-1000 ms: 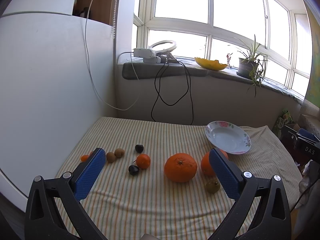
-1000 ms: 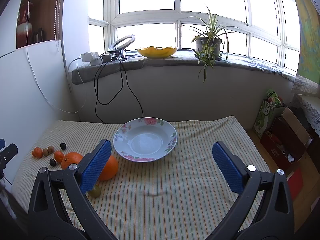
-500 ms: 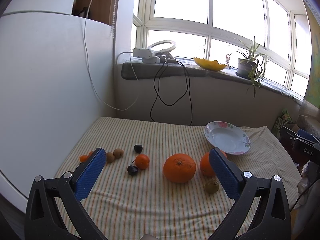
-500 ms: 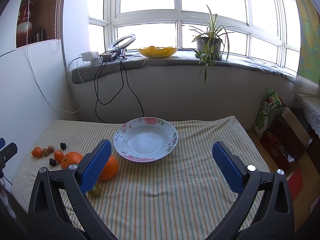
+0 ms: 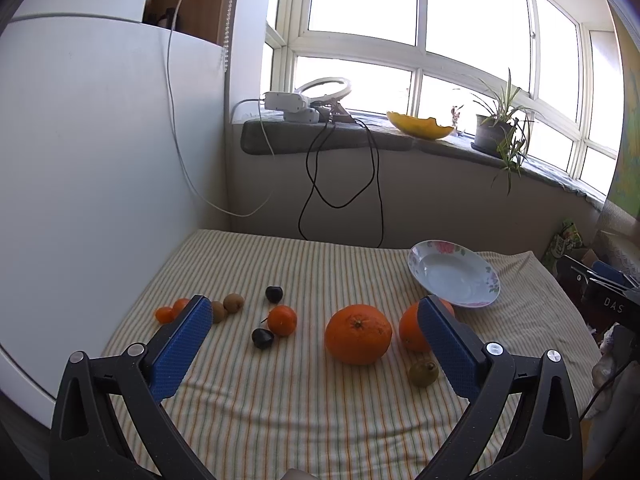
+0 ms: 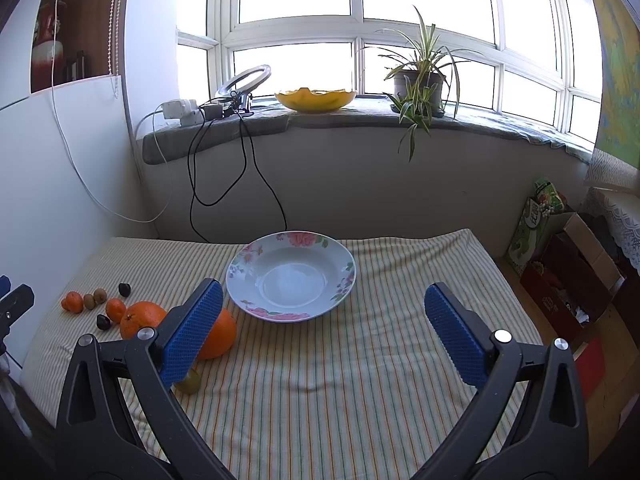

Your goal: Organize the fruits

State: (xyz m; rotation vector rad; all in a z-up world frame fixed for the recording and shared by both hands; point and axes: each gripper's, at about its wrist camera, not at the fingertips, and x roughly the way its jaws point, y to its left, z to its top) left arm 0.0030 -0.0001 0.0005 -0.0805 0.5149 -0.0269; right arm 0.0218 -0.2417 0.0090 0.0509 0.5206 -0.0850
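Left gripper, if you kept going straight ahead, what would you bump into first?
Probably the big orange. It lies on the striped cloth ahead of the open left gripper, roughly between its fingers. Depth is hard to judge, so it could meet the cloth first.

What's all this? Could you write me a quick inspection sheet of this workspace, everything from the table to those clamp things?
Surface: striped cloth over the table, slightly wrinkled.
Job's things: floral plate, nothing in it; two big oranges close together; mandarins, two brown fruits, two dark fruits and a green fruit, all on the cloth.
Clutter: nothing seen on the cloth.
Grippers: left gripper and right gripper above the cloth, jaws wide apart, holding nothing.
Cables: black cables and a white cable hang from the sill.
Surroundings: windowsill with ring light, yellow bowl, potted plant; boxes on the floor.
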